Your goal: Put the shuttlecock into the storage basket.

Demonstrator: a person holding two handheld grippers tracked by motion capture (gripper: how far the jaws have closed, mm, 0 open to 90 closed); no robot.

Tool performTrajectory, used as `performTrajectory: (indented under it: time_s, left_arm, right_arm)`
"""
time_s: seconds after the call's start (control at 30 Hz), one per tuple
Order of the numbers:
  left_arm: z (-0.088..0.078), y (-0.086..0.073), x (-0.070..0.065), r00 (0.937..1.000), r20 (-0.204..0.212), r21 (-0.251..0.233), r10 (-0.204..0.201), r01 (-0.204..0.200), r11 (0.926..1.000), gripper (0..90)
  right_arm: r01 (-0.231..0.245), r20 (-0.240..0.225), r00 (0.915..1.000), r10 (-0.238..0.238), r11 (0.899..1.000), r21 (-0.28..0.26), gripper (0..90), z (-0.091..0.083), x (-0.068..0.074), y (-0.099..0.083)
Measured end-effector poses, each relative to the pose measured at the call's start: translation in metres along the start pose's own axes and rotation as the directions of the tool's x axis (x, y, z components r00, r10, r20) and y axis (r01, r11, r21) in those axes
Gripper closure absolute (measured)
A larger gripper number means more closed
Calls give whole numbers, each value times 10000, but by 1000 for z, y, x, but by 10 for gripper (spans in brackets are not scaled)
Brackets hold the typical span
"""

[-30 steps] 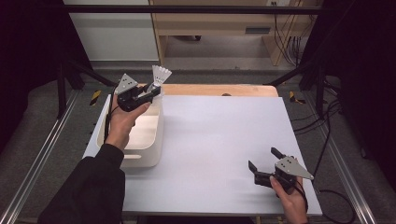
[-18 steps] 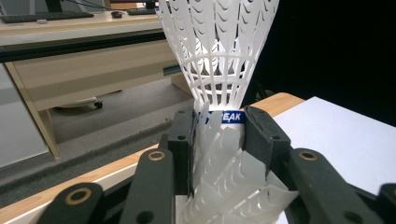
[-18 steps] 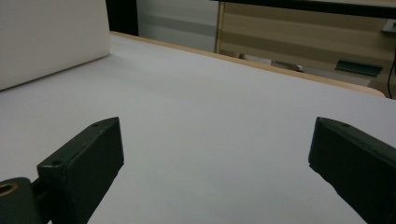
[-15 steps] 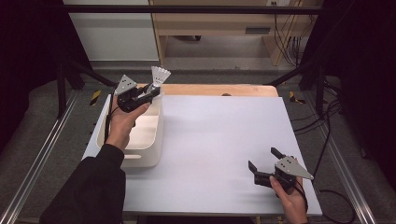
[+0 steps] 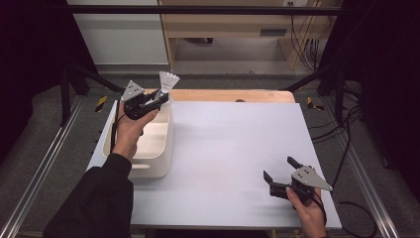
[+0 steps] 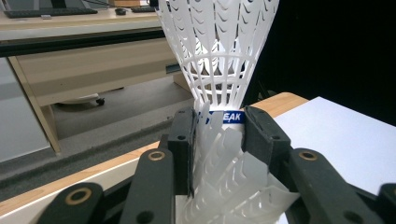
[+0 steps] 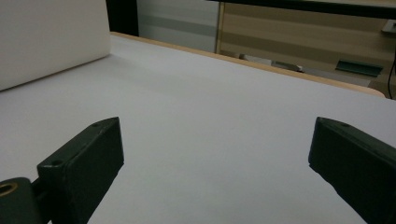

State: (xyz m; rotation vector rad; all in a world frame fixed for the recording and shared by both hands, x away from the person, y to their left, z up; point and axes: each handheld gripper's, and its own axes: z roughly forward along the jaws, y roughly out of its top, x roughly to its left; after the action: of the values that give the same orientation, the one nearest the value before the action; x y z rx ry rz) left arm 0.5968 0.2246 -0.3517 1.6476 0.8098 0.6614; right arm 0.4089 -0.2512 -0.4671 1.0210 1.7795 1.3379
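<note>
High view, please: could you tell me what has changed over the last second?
Nothing visibly changed. The left gripper still holds the shuttlecock above the white bin, and the right gripper stays open, low over the table.

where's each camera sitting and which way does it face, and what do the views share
High view: above the person's side, looking forward and down on the table; both forearms, left gripper over the bin, right gripper low at the near right.
Left gripper view: rides the left gripper, looking along its fingers shut on a shuttlecock, toward the desk beyond.
Right gripper view: rides the right gripper low over the table, open fingers, facing the bin's wall.
Shared: the shuttlecock shows in the high and left gripper views.
</note>
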Motion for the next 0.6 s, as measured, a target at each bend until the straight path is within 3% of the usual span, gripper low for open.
performTrajectory:
  time_s: [0.6]
  left_arm:
    - [5,-8,5,9997,-122,40,-203,203,9998,648]
  right_arm:
    - [-10,-16,10000,10,10000,-72,35,-1,-1,0]
